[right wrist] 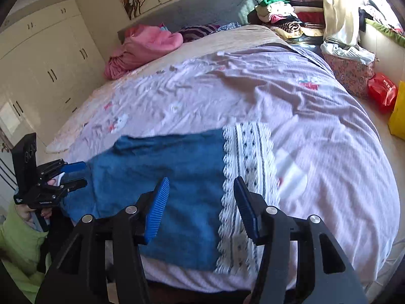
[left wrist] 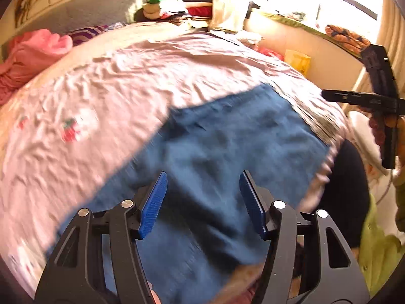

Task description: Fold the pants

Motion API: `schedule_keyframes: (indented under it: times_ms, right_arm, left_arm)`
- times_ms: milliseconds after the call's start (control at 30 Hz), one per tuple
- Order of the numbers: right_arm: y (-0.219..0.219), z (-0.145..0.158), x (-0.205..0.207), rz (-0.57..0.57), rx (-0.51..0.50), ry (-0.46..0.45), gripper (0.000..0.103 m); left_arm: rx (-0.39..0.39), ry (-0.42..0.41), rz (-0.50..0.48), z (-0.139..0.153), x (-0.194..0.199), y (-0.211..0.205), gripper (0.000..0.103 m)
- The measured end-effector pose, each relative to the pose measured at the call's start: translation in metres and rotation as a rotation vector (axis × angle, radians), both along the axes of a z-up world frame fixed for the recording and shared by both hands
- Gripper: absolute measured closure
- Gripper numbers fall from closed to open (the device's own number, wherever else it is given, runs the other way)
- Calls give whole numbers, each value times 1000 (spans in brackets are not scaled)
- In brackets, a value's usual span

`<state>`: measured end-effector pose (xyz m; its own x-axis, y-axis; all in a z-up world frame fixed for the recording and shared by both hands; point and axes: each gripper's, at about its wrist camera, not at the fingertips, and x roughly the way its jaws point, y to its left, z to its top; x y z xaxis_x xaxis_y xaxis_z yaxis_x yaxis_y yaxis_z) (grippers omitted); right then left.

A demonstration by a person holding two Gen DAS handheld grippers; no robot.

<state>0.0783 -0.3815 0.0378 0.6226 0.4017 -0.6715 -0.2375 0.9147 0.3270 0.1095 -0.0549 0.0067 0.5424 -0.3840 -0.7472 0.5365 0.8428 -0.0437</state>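
My left gripper [left wrist: 202,202]: jaws released, hovering above the blue pants [left wrist: 215,152], nothing between them. My right gripper [right wrist: 200,207]: jaws released too, above the pants [right wrist: 164,177] beside their white patterned band [right wrist: 248,167]. Pants lie flat at the bed's [right wrist: 316,126] near edge. Pink bundle [right wrist: 146,48] near the headboard.

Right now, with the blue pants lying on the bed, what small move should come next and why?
Probably lower the left tool onto the near edge of the pants and grip it: both tools are open and empty, and the pants lie spread on the bed.
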Motion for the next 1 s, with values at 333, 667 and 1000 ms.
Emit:
schedule_keyframes:
  times_ms: [333,667,1000]
  right_arm:
    - [-46,-38,109,-9,32,129,49]
    - [-45,-69,135,51,90,181,49]
    - [-26,-57,118,116,39,90,80]
  left_arm:
    - [36,156,-44,-30,100,-15,51]
    - [-119,273,-54,-45,126,-12,94]
    - [-318,325,11,-45,129,5,95]
